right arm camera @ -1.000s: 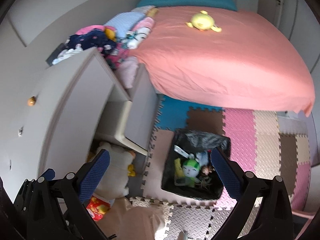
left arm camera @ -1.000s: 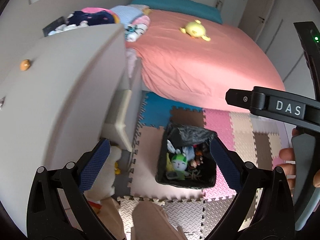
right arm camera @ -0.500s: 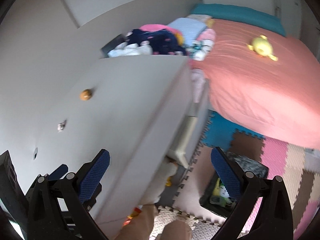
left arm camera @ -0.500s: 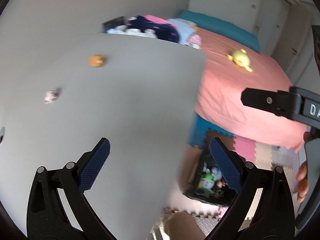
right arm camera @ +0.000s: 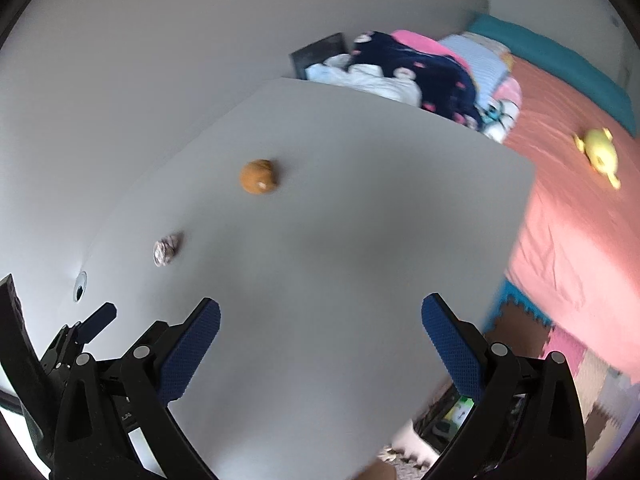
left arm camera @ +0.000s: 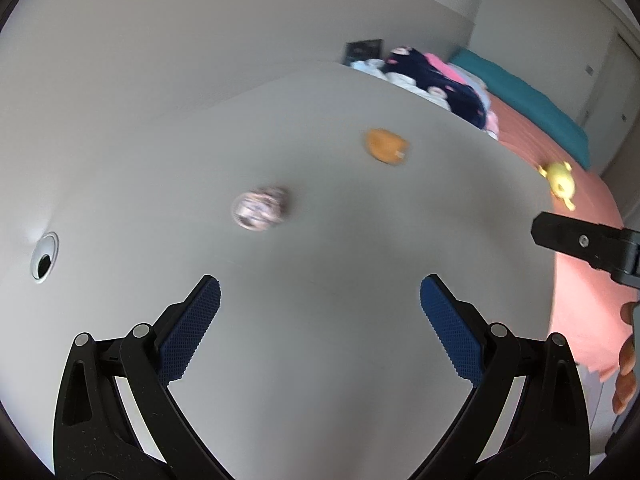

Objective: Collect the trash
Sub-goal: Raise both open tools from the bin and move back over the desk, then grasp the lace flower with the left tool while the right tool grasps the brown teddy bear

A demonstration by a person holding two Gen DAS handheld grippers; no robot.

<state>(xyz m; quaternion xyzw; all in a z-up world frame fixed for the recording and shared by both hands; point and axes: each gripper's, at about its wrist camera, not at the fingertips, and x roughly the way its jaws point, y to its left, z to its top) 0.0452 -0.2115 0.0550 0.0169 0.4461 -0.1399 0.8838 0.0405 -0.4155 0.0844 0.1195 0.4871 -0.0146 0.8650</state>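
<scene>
A crumpled patterned paper ball (left arm camera: 260, 209) and an orange-brown crumpled lump (left arm camera: 386, 145) lie on the grey desk top (left arm camera: 320, 260). Both also show in the right wrist view, the paper ball (right arm camera: 166, 249) and the orange lump (right arm camera: 258, 176). My left gripper (left arm camera: 320, 320) is open and empty above the desk, short of the paper ball. My right gripper (right arm camera: 320, 328) is open and empty above the desk, to the right of both pieces. The black trash bin (right arm camera: 452, 416) on the floor shows only partly past the desk edge.
A cable hole (left arm camera: 44, 256) sits at the desk's left. A pile of clothes (right arm camera: 400, 72) lies beyond the desk's far edge. A bed with a pink sheet (right arm camera: 572, 200) and a yellow plush toy (right arm camera: 598, 154) is on the right, foam floor mats (right arm camera: 560, 344) below.
Both grippers swung up and left from the floor bin to the desk top. The two pieces of trash came closer and nearer the centre. Both grippers stayed open.
</scene>
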